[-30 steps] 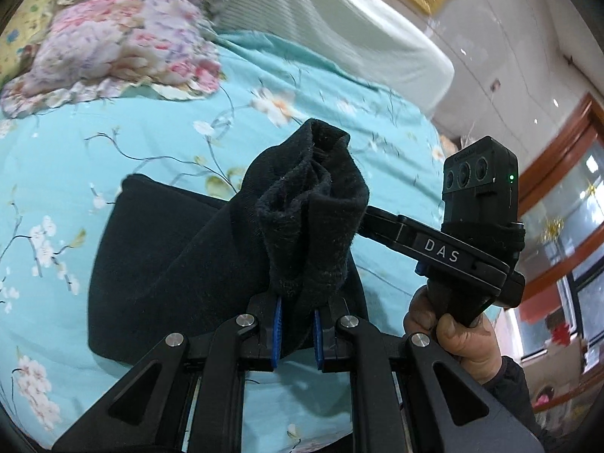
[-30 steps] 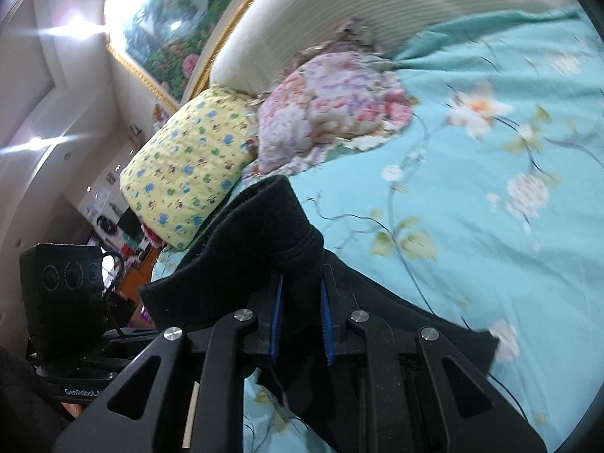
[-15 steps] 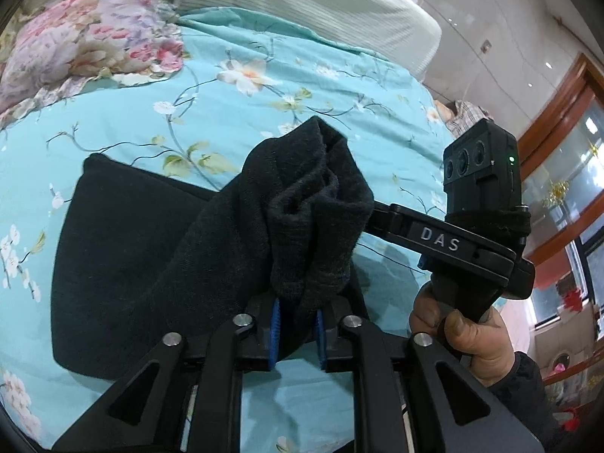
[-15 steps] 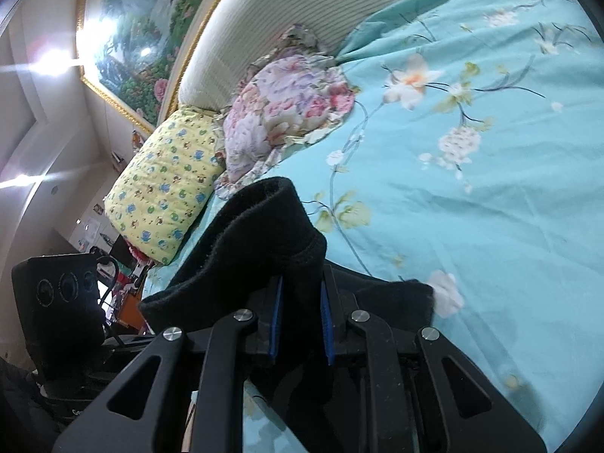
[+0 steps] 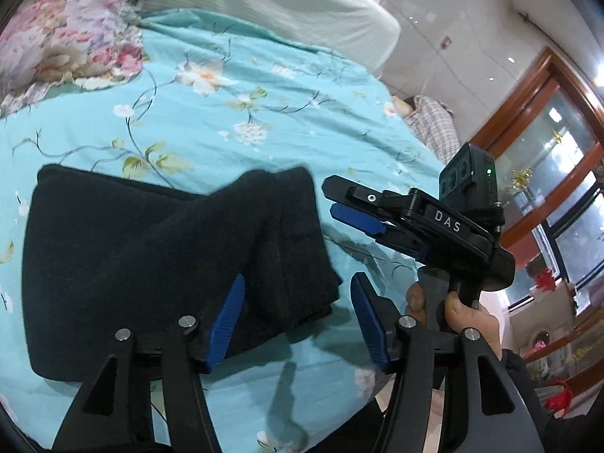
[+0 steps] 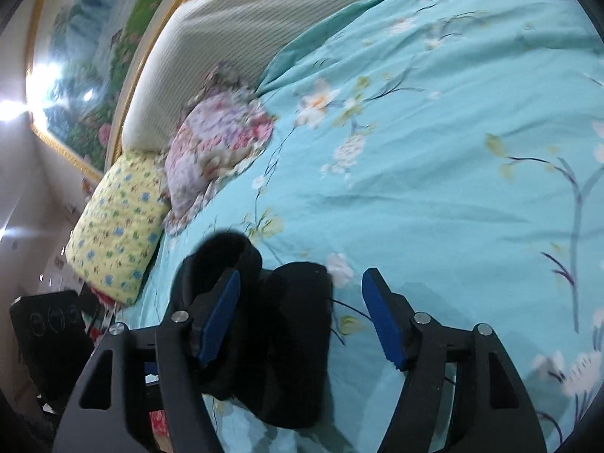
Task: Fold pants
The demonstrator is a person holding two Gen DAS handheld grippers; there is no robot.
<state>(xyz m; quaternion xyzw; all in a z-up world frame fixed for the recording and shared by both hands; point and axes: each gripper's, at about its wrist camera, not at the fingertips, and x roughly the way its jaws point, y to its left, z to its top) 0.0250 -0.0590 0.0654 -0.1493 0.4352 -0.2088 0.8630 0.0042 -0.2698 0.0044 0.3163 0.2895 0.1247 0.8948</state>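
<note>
The black pants (image 5: 151, 264) lie folded in a thick bundle on the turquoise flowered bedspread (image 5: 234, 87), and everything else I place from them. My left gripper (image 5: 298, 317) stands just over their near right corner with its jaws wide; they have just been opening, and the cloth lies under and partly between the blue pads (image 5: 226, 321) without either pad pressing it. My right gripper (image 5: 347, 209) sits just beside the pants' right edge in the left view, held by my hand (image 5: 453, 313), its jaws likewise spread and freshly opened; seen from its own camera (image 6: 302, 317), the left pad (image 6: 219, 317) lies close against the dark fabric (image 6: 279, 339), but I cannot tell whether it touches. Only the left view shows the pants' full flat spread and, beyond them to the right, a wood-framed window (image 5: 558, 173) and a plaid cloth (image 5: 434, 124) at the bed's edge. Only the right view shows a yellow dotted pillow (image 6: 117, 222) left of the pants and a gold-framed painting (image 6: 94, 56) above the headboard (image 6: 245, 34). A pink floral pillow (image 5: 68, 41) lies beyond the pants, toward the headboard.
</note>
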